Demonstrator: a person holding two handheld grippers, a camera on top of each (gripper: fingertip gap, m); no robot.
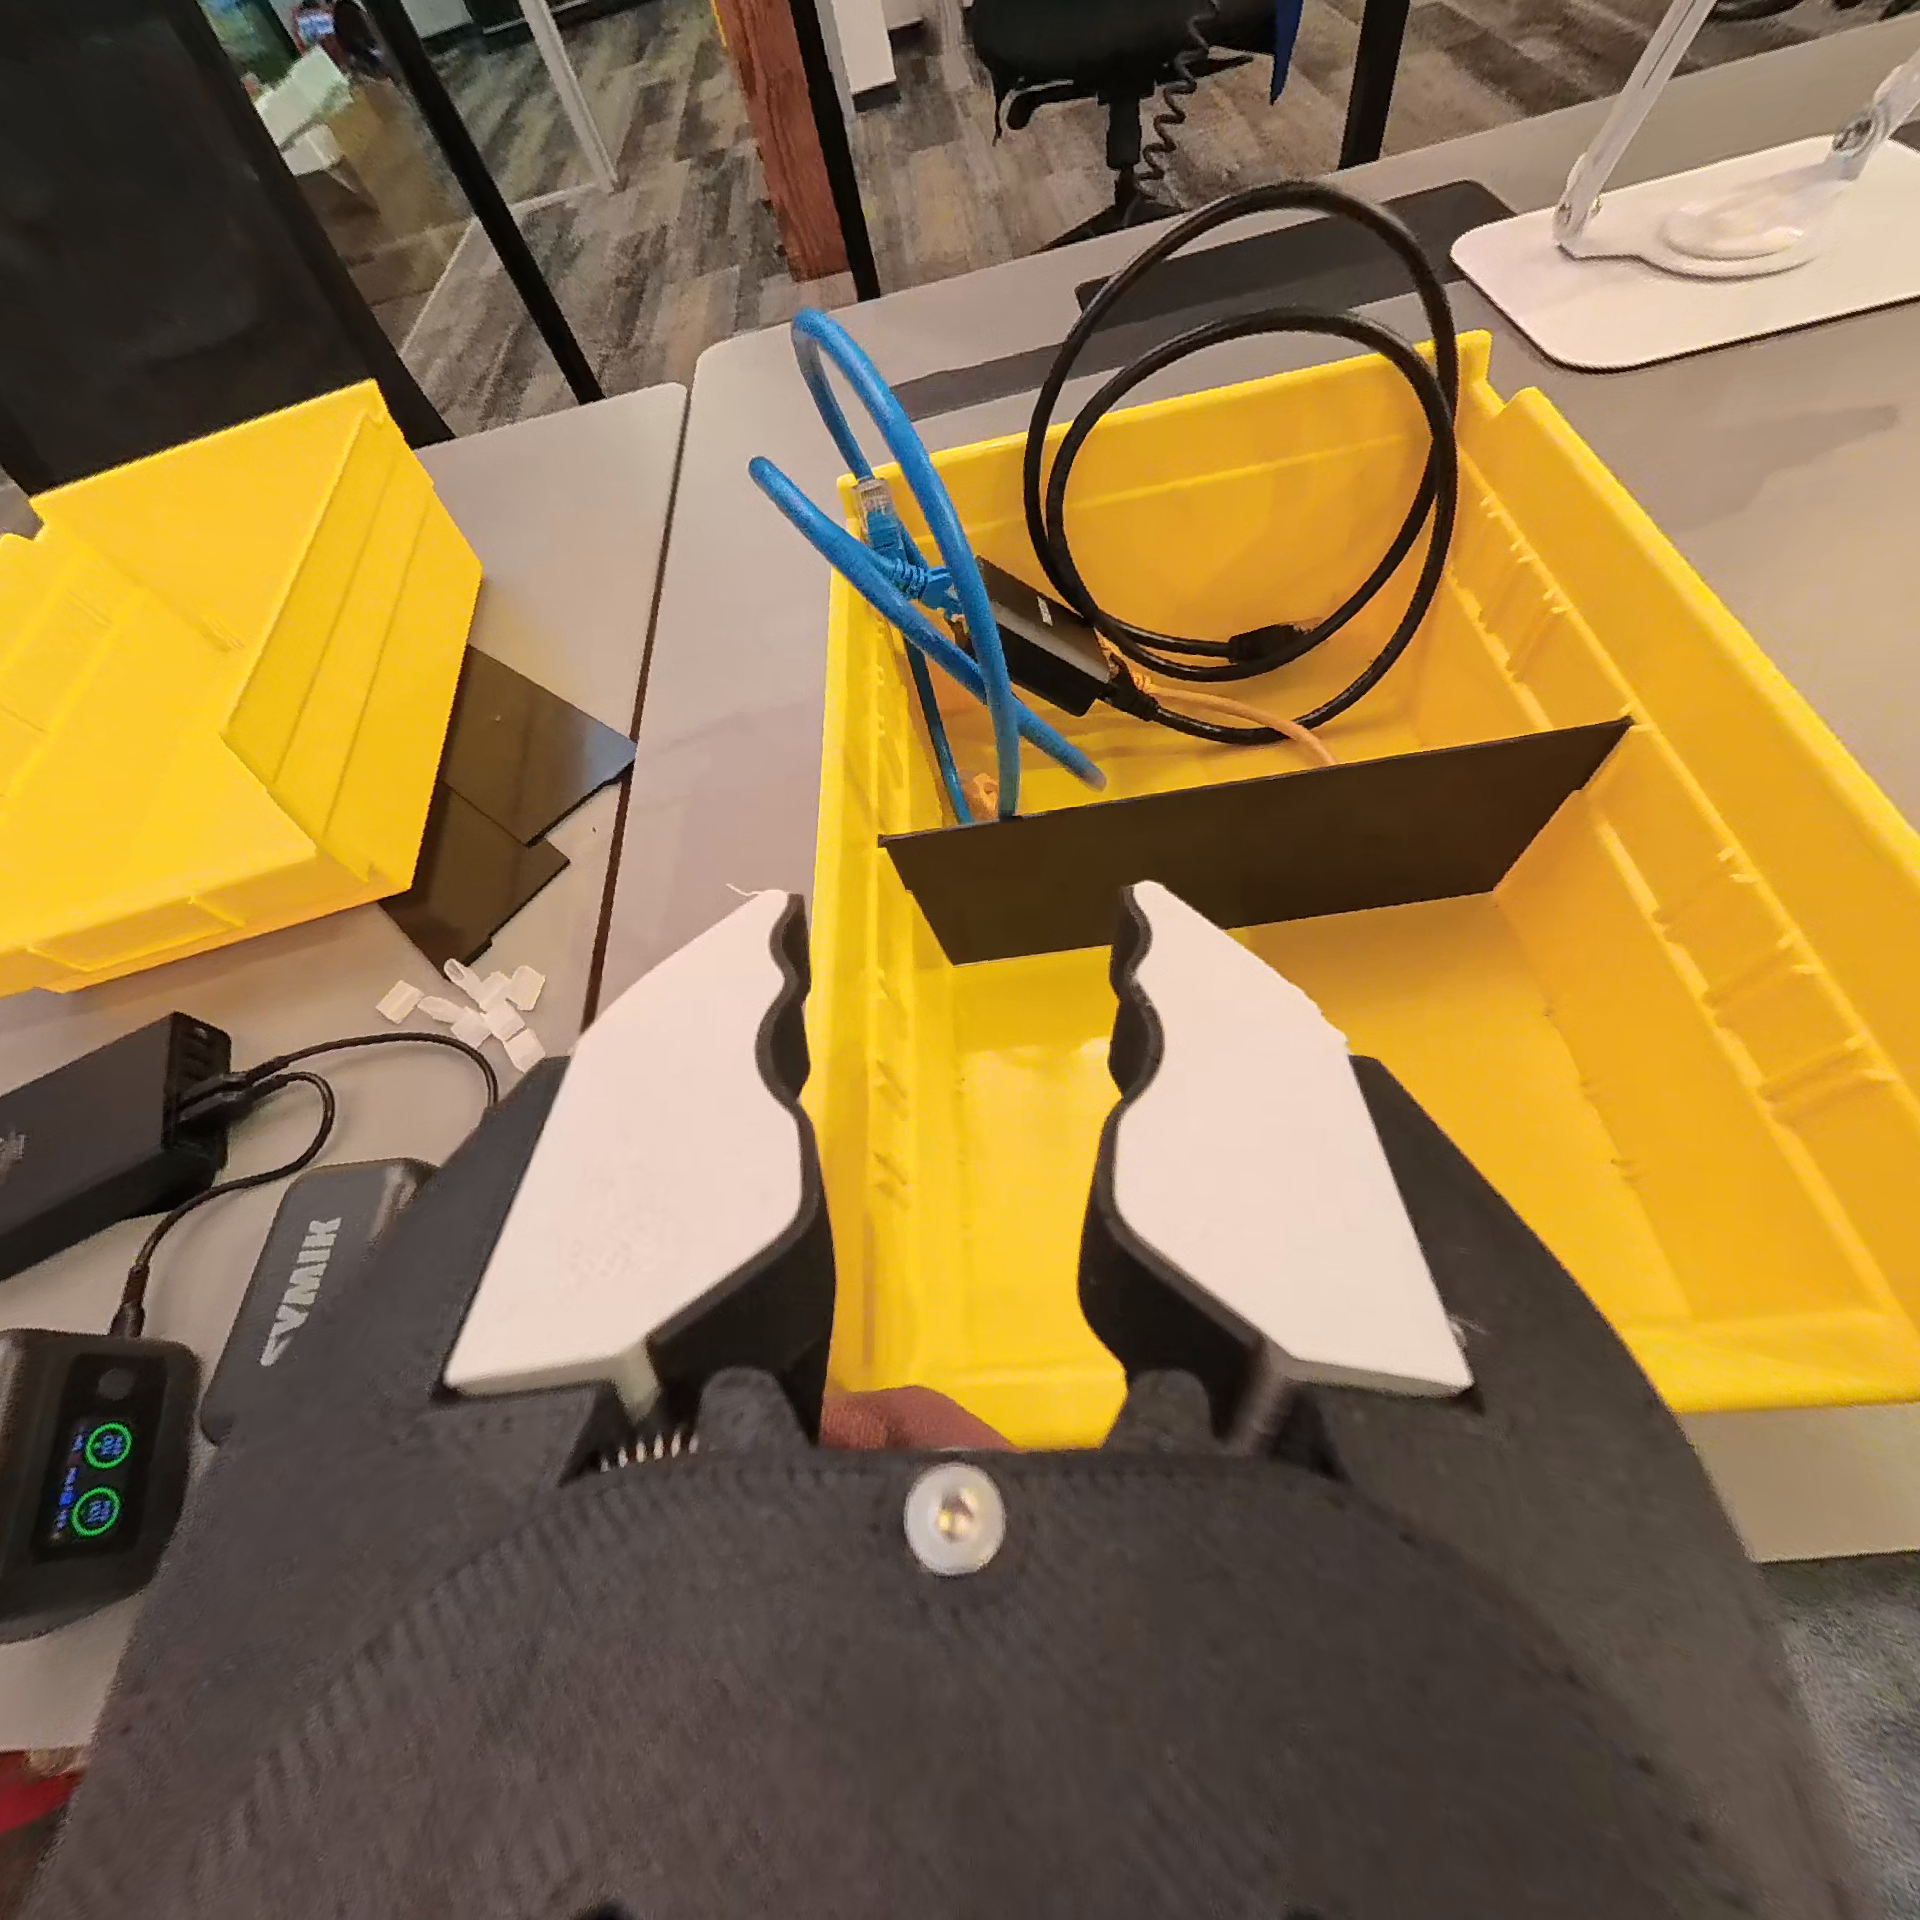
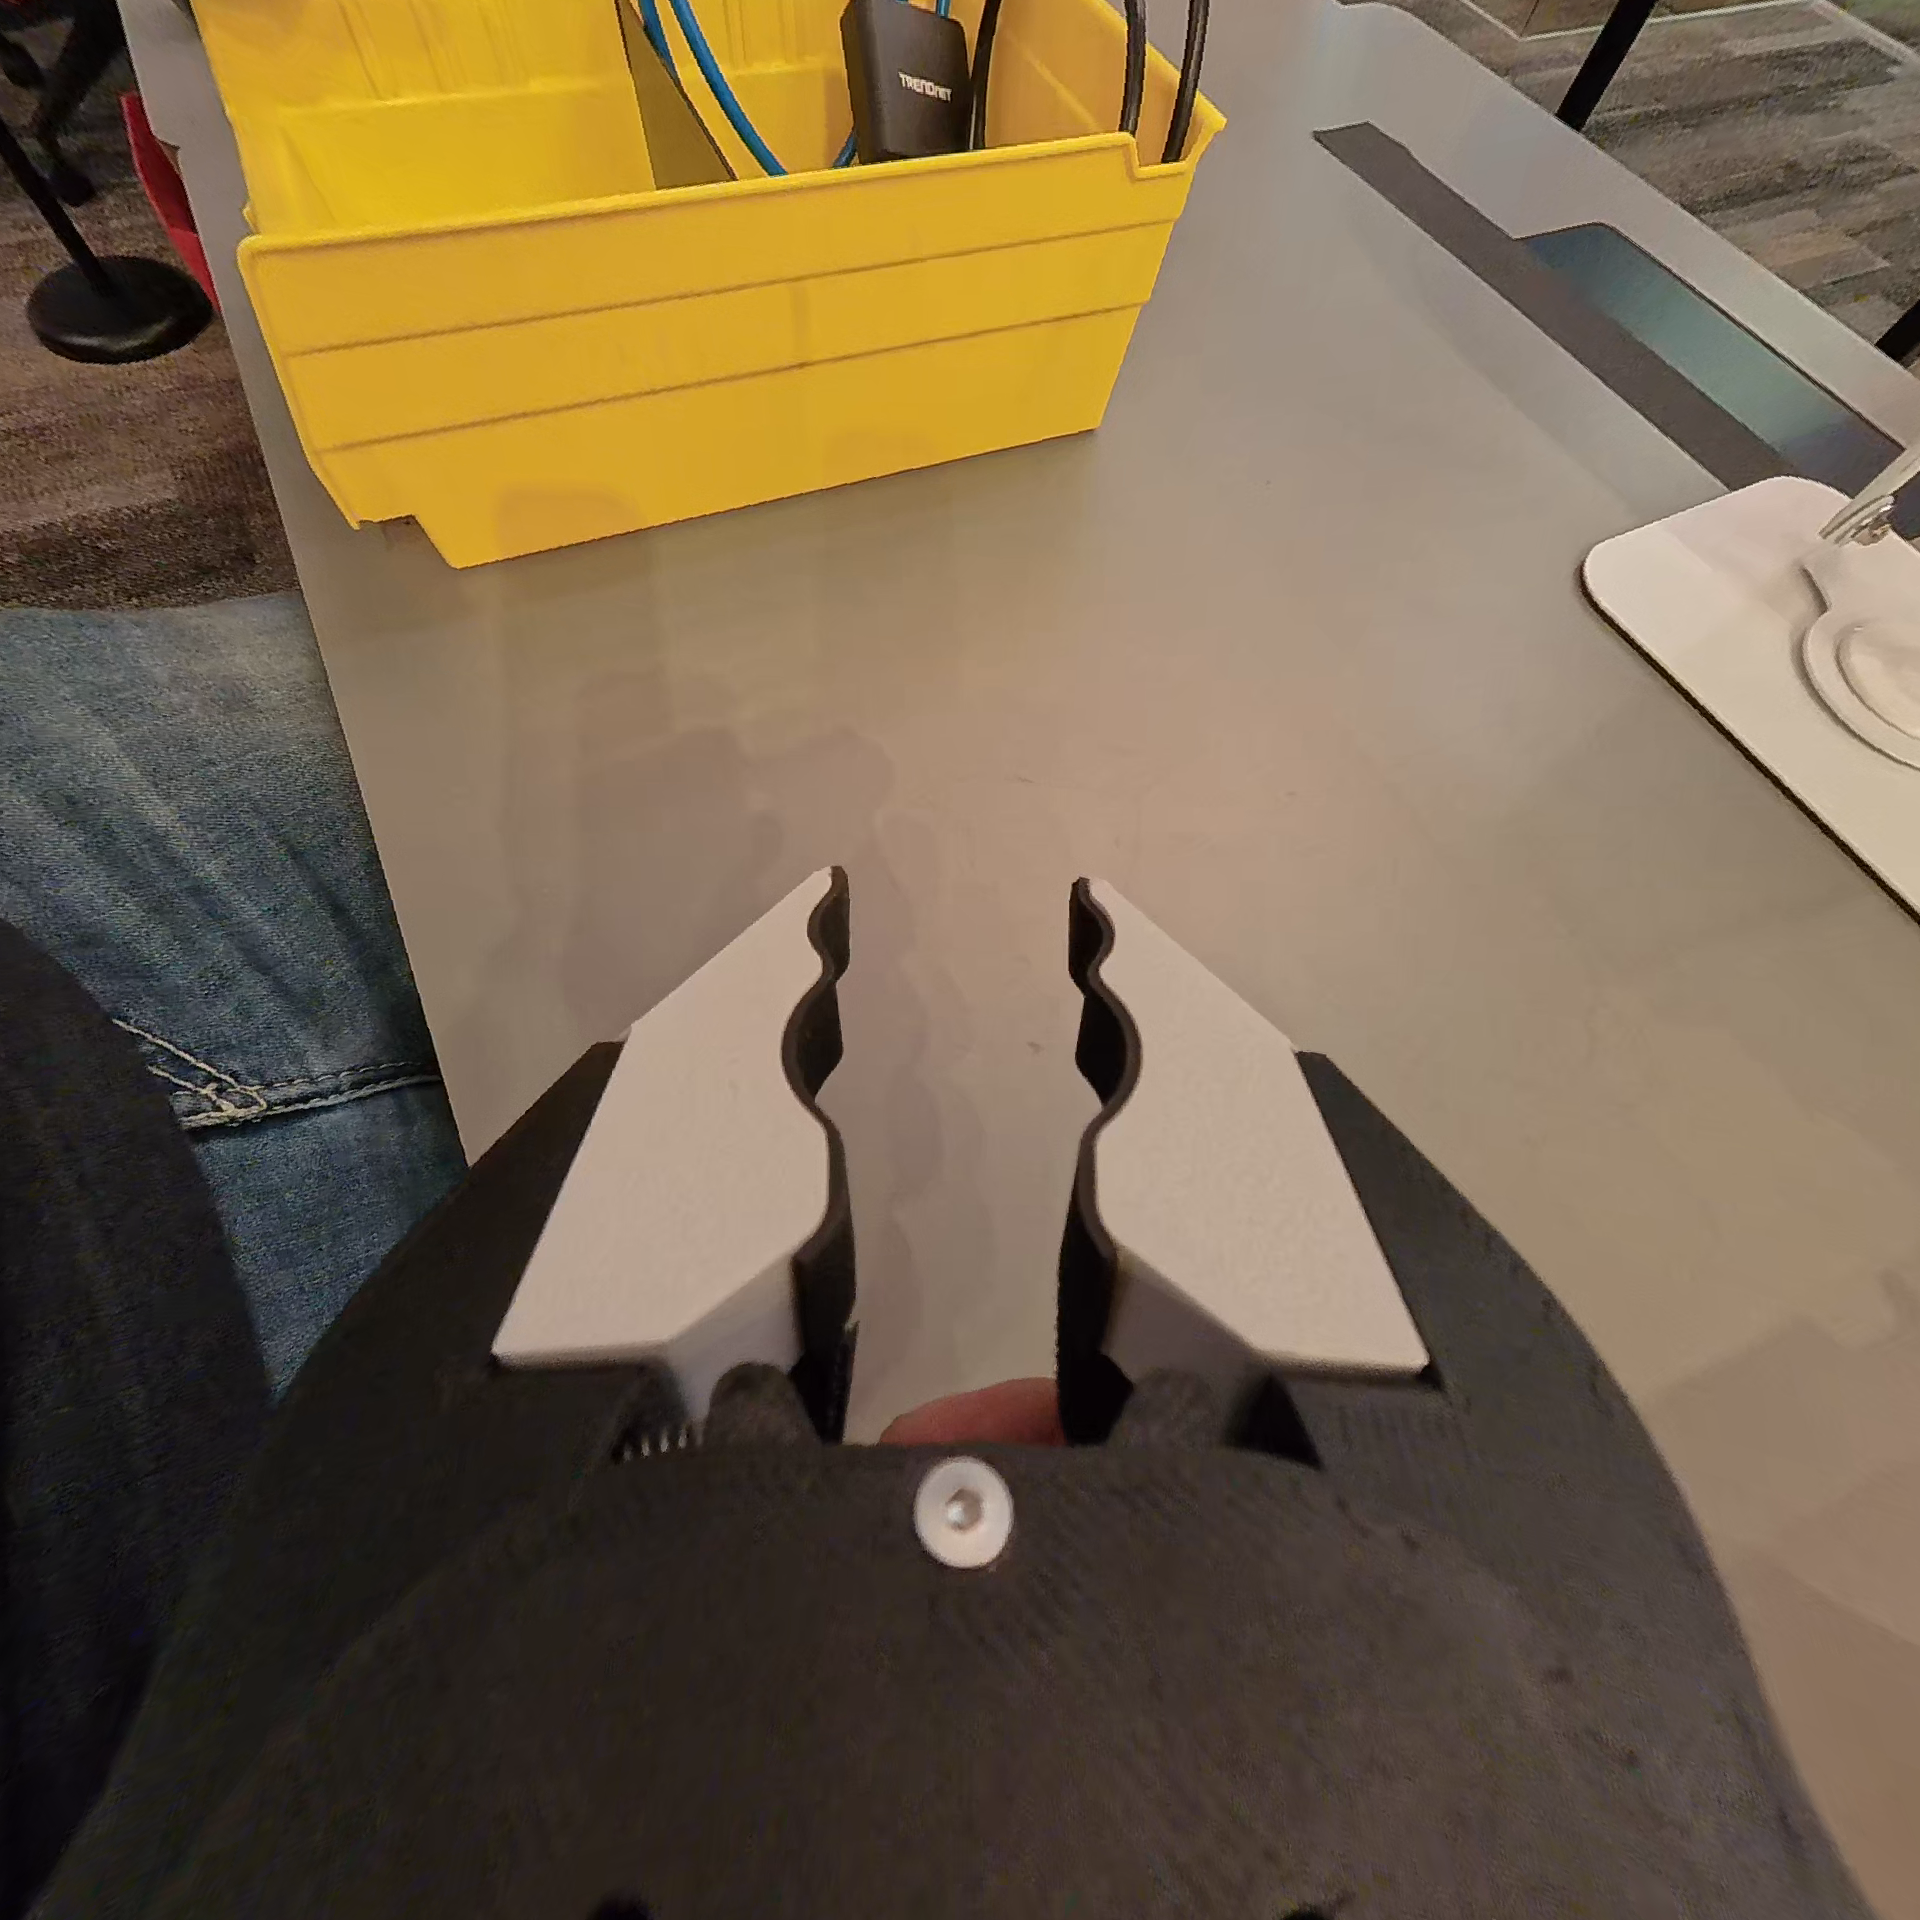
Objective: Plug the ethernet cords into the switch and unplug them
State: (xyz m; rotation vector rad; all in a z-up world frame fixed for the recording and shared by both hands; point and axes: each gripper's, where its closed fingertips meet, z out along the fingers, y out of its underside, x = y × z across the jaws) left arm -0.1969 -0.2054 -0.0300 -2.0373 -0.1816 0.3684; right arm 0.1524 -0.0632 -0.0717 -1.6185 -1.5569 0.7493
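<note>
A small black switch (image 1: 1039, 649) lies in the far compartment of a yellow bin (image 1: 1662, 935), behind a black divider (image 1: 1247, 842). A blue ethernet cord (image 1: 914, 540), a coiled black cord (image 1: 1247, 436) and an orange cord (image 1: 1236, 707) lie around it. Which cords are plugged in I cannot tell. My left gripper (image 1: 961, 914) is open and empty above the bin's near compartment. My right gripper (image 2: 958, 894) is open and empty over the bare grey table (image 2: 1247, 623), well short of the bin (image 2: 707, 343). The switch (image 2: 906, 78) and the blue cord (image 2: 717, 94) show at the top there.
A second yellow bin (image 1: 208, 665) stands on the left table, with black divider sheets (image 1: 520, 790), small clear caps (image 1: 478, 1003), a black charger (image 1: 94, 1122) and a power bank with a lit display (image 1: 88, 1475). A white stand base (image 1: 1704, 260) (image 2: 1766, 665) sits at the right. A person's jeans leg (image 2: 187, 831) is left of the table. My hands' fingertips stand some 40 cm from each other. The right gripper is farther from the switch (image 2: 906, 78), some 40 cm, than the left, some 20 cm.
</note>
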